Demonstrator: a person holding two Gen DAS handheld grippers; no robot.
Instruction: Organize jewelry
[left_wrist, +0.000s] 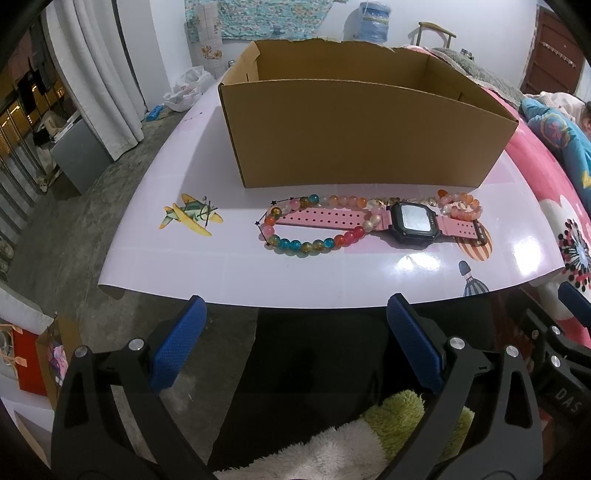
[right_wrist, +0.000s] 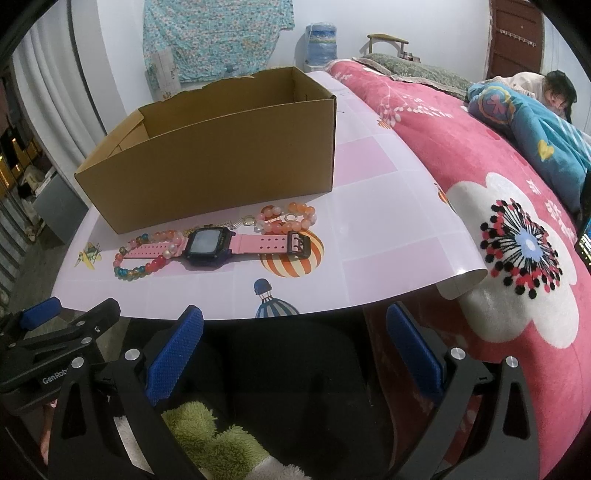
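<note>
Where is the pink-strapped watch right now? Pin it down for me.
The watch lies flat on the pink mat just in front of the cardboard box, its strap running through the multicoloured bead bracelet.

I hold my black left gripper with blue ribbed pads (left_wrist: 295, 325) level, jaws wide apart, gripping nothing. My matching right gripper (right_wrist: 295, 328) sits beside it, apparently equally spread.

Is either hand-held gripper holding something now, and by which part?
Nothing is held. The left hand-held gripper and the right hand-held gripper are both open, short of the watch.
</note>
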